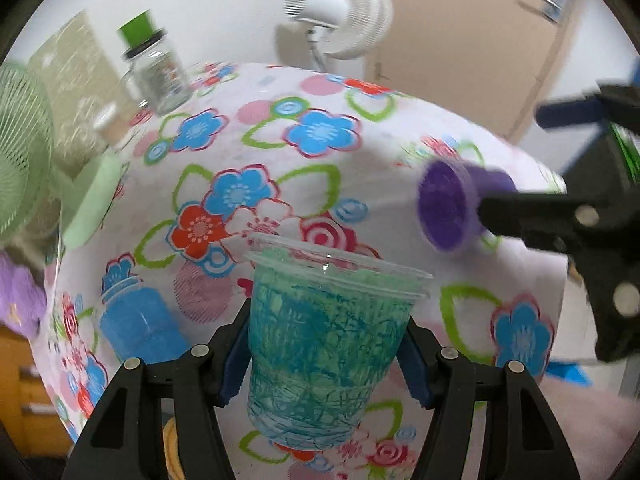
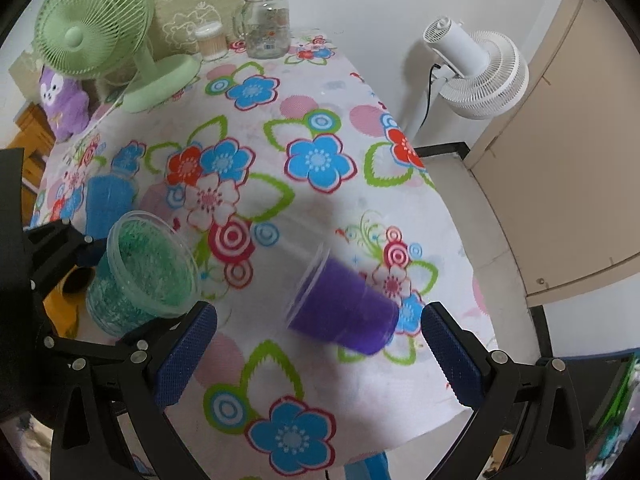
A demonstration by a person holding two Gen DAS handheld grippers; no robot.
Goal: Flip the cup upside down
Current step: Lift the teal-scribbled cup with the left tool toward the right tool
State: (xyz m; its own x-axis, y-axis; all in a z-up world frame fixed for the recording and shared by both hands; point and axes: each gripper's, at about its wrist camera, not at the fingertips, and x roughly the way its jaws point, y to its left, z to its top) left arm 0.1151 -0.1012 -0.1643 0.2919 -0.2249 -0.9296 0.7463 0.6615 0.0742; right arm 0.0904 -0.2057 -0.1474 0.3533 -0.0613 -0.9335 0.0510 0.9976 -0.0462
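Observation:
My left gripper (image 1: 326,364) is shut on a clear cup streaked with teal paint (image 1: 326,344), held upright, rim up, above the flowered tablecloth; it also shows in the right wrist view (image 2: 140,276). A purple cup (image 2: 344,312) lies tilted on its side, blurred, between the wide-open fingers of my right gripper (image 2: 316,356), touching neither pad. In the left wrist view the purple cup (image 1: 452,204) shows its mouth at the right, next to the right gripper's finger (image 1: 532,216).
A blue cup (image 2: 108,204) stands upside down on the table's left. A green desk fan (image 2: 100,28), a glass jar with a green lid (image 2: 266,20) and a small jar (image 2: 210,40) stand at the far end. A white fan (image 2: 476,72) stands beyond the table's right edge (image 2: 452,216).

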